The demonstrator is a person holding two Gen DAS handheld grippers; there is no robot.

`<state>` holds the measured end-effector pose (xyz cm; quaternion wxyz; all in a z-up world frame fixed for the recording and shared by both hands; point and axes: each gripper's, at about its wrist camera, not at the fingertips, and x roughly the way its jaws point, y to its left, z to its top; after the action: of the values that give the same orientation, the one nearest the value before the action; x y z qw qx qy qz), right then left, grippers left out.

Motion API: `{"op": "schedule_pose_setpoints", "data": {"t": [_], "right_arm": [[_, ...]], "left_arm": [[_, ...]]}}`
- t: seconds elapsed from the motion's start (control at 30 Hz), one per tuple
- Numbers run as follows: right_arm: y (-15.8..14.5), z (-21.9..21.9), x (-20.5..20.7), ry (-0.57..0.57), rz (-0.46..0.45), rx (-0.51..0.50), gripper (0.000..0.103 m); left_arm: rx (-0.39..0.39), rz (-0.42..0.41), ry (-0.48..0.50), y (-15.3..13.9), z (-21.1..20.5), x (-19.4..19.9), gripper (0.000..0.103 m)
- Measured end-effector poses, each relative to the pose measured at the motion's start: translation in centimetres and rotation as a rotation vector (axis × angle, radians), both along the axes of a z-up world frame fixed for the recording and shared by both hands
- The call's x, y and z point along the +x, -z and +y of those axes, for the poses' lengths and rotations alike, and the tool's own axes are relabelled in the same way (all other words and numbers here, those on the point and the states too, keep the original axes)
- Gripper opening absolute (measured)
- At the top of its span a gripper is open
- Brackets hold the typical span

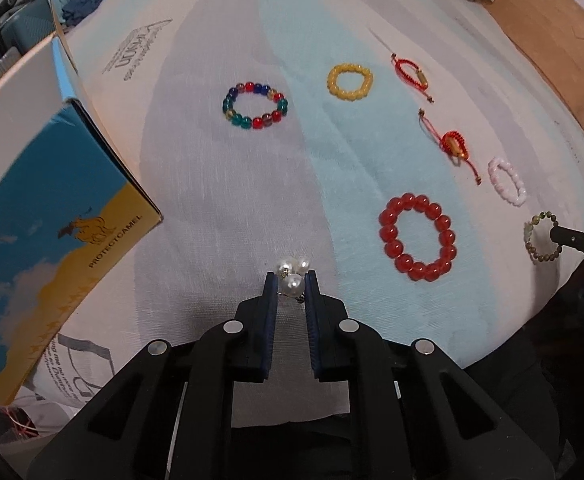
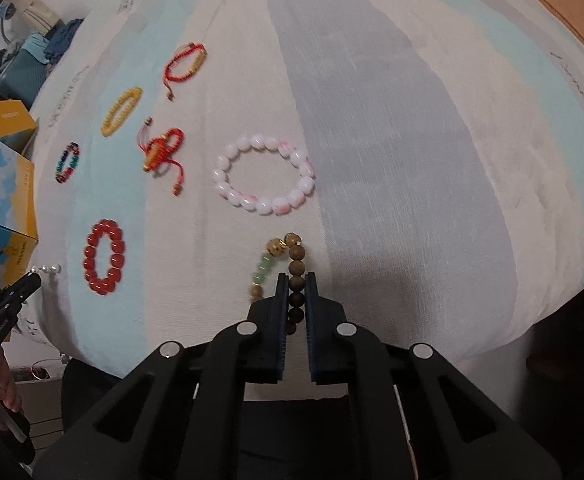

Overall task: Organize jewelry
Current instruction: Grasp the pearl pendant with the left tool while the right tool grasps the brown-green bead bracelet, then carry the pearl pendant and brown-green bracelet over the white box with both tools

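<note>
My left gripper (image 1: 291, 278) is shut on a pearl earring piece (image 1: 293, 273) low over the cloth; it also shows far left in the right wrist view (image 2: 32, 278). My right gripper (image 2: 296, 280) is shut on a brown and green bead bracelet (image 2: 288, 264), also seen at the right edge of the left wrist view (image 1: 542, 238). On the cloth lie a red bead bracelet (image 1: 417, 237), a pink bead bracelet (image 2: 264, 180), a yellow bracelet (image 1: 350, 81), a multicolour bracelet (image 1: 255, 105) and two red cord bracelets (image 1: 412, 72) (image 1: 454, 146).
A blue and yellow cardboard box (image 1: 52, 216) stands open at the left edge of the striped cloth (image 1: 196, 200). A bare wooden surface (image 1: 552, 28) lies at the far right. Clutter and a smaller yellow box (image 2: 8, 120) sit beyond the left edge.
</note>
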<state>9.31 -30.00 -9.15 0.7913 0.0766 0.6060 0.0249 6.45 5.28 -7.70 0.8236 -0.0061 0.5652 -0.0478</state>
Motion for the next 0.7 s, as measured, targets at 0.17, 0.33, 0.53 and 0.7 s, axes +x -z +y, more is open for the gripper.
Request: {"op": "schedule_pose_setpoints", "data": {"t": [0.17, 0.33, 0.53, 0.7], "right_arm": [[-1.8, 0.3, -0.2, -0.009, -0.044, 0.008, 0.007], [-3.3, 2.3, 0.2, -0.041, -0.116, 0.068, 0.007], [-5.5, 4.4, 0.6, -0.063, -0.149, 0.058, 0.007], [-7.7, 7.2, 1.1, -0.101, -0.19, 0.055, 0.007]], "left_arm": [[-0.008, -0.026, 0.0, -1.5, -0.3, -0.1, 0.013], [-0.012, -0.041, -0.006, -2.5, -0.3, -0.1, 0.013], [-0.014, -0.074, -0.019, -4.6, 0.5, -0.2, 0.013], [-0.015, -0.107, -0.044, -6.7, 1.9, -0.3, 0.013]]}}
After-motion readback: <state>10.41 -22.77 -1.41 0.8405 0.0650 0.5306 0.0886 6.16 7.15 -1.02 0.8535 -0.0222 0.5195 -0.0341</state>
